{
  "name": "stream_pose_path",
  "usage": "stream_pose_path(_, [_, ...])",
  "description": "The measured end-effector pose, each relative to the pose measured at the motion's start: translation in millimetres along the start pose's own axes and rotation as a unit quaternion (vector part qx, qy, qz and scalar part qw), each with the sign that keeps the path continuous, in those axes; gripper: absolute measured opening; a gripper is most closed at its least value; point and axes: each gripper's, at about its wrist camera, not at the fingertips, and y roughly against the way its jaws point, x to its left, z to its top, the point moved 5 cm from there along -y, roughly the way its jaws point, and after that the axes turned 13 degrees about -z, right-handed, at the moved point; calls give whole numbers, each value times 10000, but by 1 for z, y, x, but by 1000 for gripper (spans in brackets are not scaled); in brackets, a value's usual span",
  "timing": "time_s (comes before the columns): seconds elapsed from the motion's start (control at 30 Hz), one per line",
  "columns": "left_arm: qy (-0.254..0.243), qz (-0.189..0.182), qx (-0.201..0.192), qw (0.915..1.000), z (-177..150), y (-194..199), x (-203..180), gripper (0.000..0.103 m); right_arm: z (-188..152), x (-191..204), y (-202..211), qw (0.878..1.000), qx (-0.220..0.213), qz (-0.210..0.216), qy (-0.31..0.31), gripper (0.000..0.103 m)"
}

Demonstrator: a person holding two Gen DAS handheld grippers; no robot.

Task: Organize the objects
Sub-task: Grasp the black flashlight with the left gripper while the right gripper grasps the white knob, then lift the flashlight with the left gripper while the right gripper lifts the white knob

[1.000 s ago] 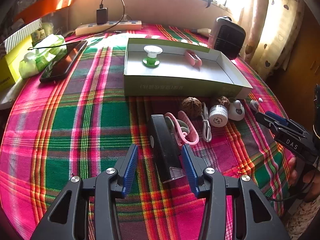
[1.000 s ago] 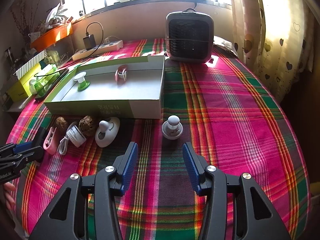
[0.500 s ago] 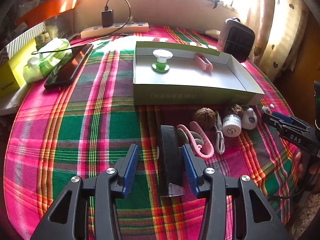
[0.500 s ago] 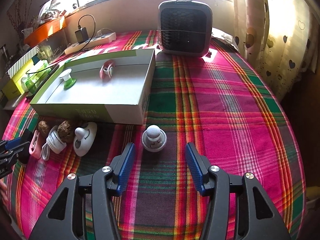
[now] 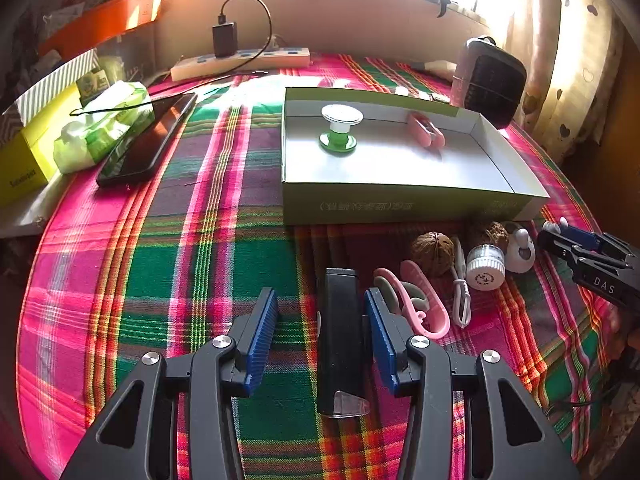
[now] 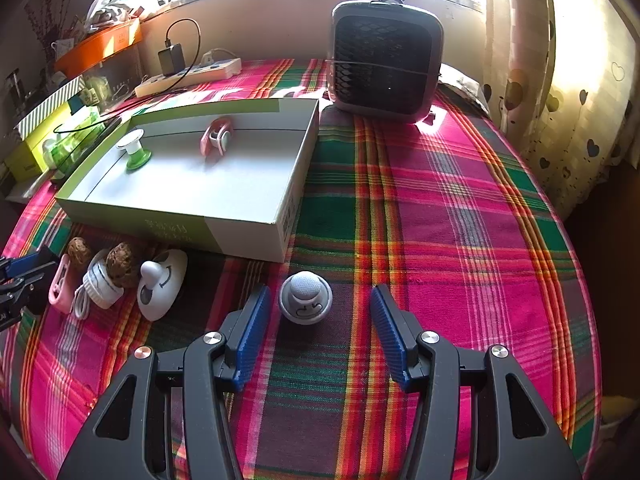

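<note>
A green-sided open box [image 5: 408,204] [image 6: 180,236] lies on the plaid tablecloth, holding a green-and-white knob [image 5: 339,130] [image 6: 134,149] and a pink clip [image 5: 426,130] [image 6: 216,141]. My left gripper [image 5: 322,318] is open; a black stapler [image 5: 340,340] lies between its fingers, close against the right finger. Beside it lie a pink clip [image 5: 420,310], two walnuts [image 5: 433,254], a white cap with cable [image 5: 485,267] and a white hook [image 6: 162,284]. My right gripper [image 6: 318,312] is open around a small grey knob [image 6: 306,297].
A black heater [image 6: 384,66] stands at the back right. A power strip [image 5: 240,62], a phone [image 5: 148,140], a wipes pack [image 5: 106,126] and a yellow box [image 5: 28,156] lie at the back left. The right gripper shows at the right edge [image 5: 588,260].
My left gripper has moved forward and right so the stapler now sits between its fingers. My right gripper has advanced so the grey knob now sits between its fingers.
</note>
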Motion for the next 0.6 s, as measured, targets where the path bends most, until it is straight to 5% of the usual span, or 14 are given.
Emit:
stream_pose_path(0.27, [-19,65,-5,10000,0,0,0,40,-1,5,3,10000,-39,77,49,37])
stream_pose_path(0.4, [66,112,2,9999,1,2,5,29,-2,4,5,10000,-40,65,8,27])
stream_pose_path(0.6, [116,122,-13,9999,-1,4,8,21,-4,4,6,10000,-39,70,-29,27])
